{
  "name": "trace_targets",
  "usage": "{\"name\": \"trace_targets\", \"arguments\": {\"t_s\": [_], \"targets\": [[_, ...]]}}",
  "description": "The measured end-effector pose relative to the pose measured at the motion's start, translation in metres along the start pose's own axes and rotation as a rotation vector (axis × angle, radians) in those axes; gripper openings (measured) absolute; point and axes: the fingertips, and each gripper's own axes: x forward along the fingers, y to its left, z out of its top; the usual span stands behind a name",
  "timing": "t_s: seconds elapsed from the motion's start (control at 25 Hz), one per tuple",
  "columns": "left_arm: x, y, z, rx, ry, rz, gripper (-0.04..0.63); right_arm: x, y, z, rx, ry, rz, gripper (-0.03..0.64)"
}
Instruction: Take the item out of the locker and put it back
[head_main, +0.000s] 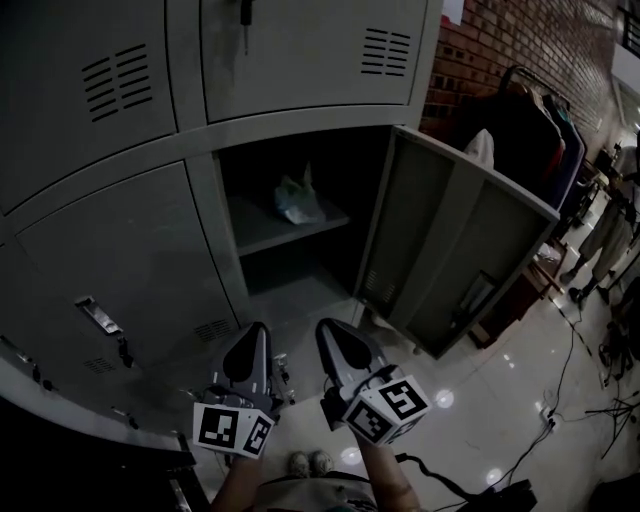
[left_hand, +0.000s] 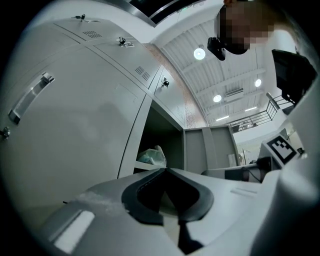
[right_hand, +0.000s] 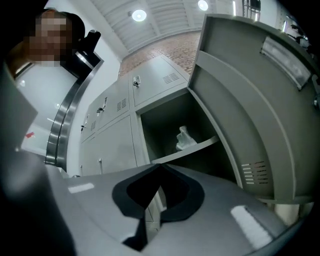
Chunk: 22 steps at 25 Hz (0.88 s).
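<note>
A grey locker (head_main: 300, 170) stands with its door (head_main: 450, 245) swung out to the right. On its shelf (head_main: 270, 228) lies a pale plastic bag (head_main: 298, 198), also seen as the bag (left_hand: 152, 157) in the left gripper view and the bag (right_hand: 185, 138) in the right gripper view. My left gripper (head_main: 257, 337) and right gripper (head_main: 330, 335) hang side by side below and in front of the opening, well short of the bag. Both are shut with their tips together and nothing between them.
Shut locker doors (head_main: 120, 270) fill the left and top. To the right, a clothes rack with dark garments (head_main: 530, 130) stands by a brick wall (head_main: 510, 40). Cables (head_main: 560, 380) run over the glossy floor, and a person (head_main: 610, 220) stands at far right.
</note>
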Motion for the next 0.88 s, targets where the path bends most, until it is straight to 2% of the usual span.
{"name": "trace_targets", "arguments": {"t_s": [0.16,0.2,0.28,0.4,0.52,0.6,0.72,0.88], "targets": [[0.005,-0.003,0.001,0.003,-0.009,0.005,0.005,0.008,-0.013,0.011,0.004,-0.004,-0.03,0.012],[0.005,-0.003,0.001,0.005,-0.011,0.009,0.005,0.014,-0.015,0.016,0.012,-0.003,-0.031,0.082],[0.006,-0.002,0.004,0.008,-0.02,0.015,0.005,0.036,-0.02,0.034,-0.005,-0.005,-0.029,0.276],[0.006,-0.001,0.007,0.013,-0.028,0.019,0.005,0.088,-0.038,0.069,-0.084,0.01,-0.064,0.412],[0.006,0.001,0.007,0.01,-0.028,0.018,0.005,0.146,-0.065,0.094,-0.092,0.065,-0.117,0.473],[0.004,0.004,0.006,0.004,-0.028,0.023,0.005,0.177,-0.082,0.093,-0.08,0.146,-0.157,0.498],[0.001,0.01,0.007,-0.002,-0.033,0.037,0.005,0.204,-0.101,0.075,-0.064,0.255,-0.19,0.498],[-0.002,0.023,0.009,-0.005,-0.037,0.059,0.005,0.212,-0.104,0.069,-0.063,0.268,-0.195,0.497]]}}
